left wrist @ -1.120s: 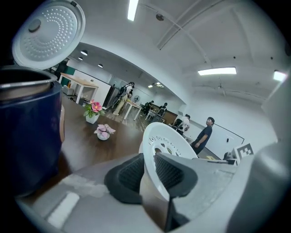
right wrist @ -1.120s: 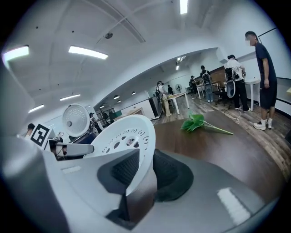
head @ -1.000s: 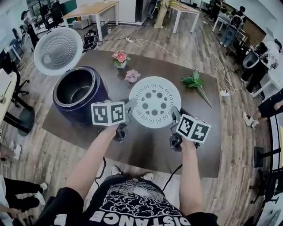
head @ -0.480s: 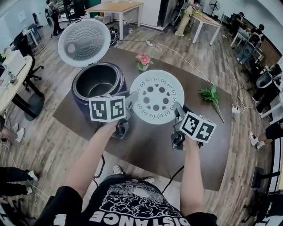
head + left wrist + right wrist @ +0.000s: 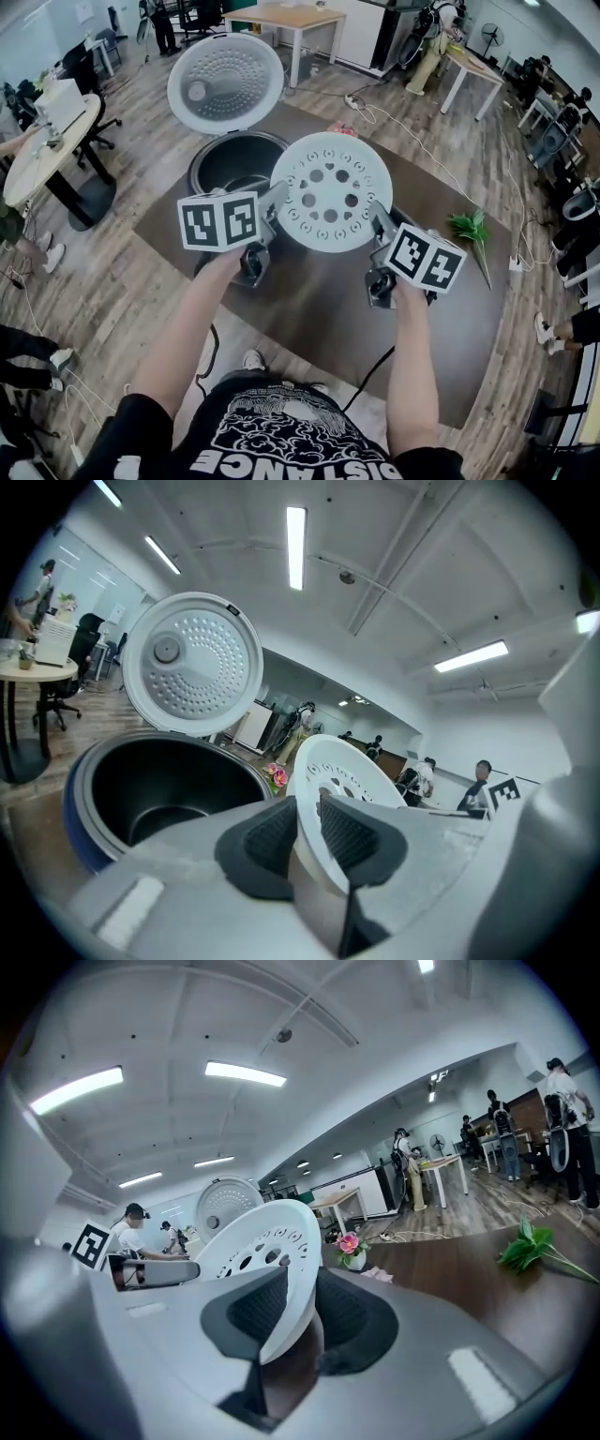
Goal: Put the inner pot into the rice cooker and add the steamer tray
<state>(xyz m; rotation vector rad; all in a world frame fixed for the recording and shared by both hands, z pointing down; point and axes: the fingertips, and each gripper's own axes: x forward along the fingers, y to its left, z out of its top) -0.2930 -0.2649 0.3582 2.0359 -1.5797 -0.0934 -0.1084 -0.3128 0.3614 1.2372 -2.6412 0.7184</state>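
The white perforated steamer tray (image 5: 330,190) hangs in the air between both grippers, partly over the right side of the rice cooker (image 5: 232,161). My left gripper (image 5: 277,200) is shut on the tray's left rim (image 5: 305,836). My right gripper (image 5: 378,222) is shut on its right rim (image 5: 286,1316). The dark blue cooker (image 5: 141,789) stands open, its white lid (image 5: 225,82) tipped up behind it, and a dark metal inner pot (image 5: 164,808) sits inside.
The cooker stands on a dark brown table (image 5: 319,309). A green sprig (image 5: 473,230) lies at the table's right, and a small pink flower pot (image 5: 352,1246) stands behind the tray. Desks, chairs and people fill the room around.
Both grippers have carried the tray up and leftward across the table, from beside the cooker to partly over its opening. The grip on both rims is unchanged.
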